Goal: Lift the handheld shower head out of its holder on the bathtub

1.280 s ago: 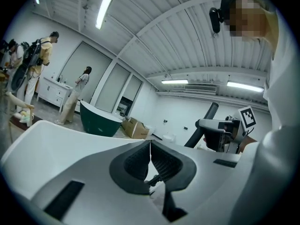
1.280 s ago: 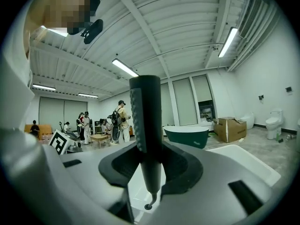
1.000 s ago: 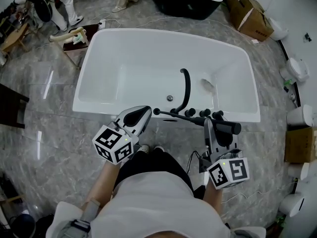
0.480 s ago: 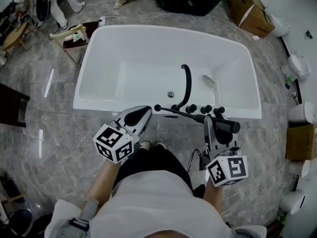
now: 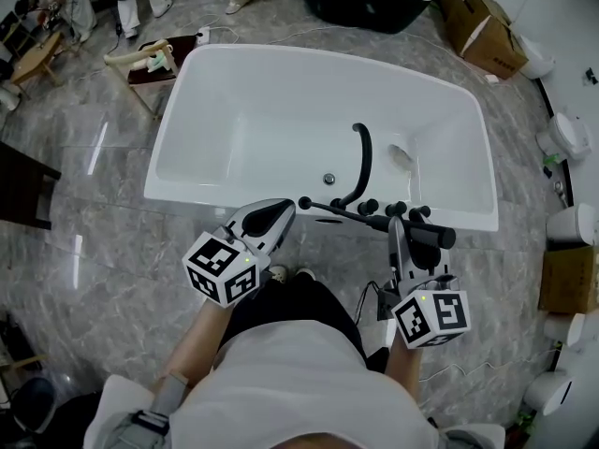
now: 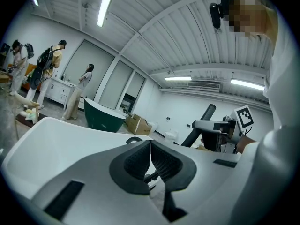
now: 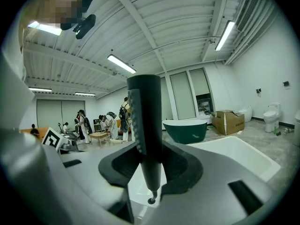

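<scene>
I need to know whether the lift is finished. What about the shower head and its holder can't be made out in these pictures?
- Holder: head view, covered by the shower head and right gripper; whether the head has cleared it cannot be told.
- Any hose: no view shows one.
- Knobs: left gripper view, mostly hidden behind the left gripper's shut jaws.

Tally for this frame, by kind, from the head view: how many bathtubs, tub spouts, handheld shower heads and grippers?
2 bathtubs: white bathtub, dark bathtub
1 tub spout
1 handheld shower head
2 grippers: left gripper, right gripper
Total: 6
</scene>
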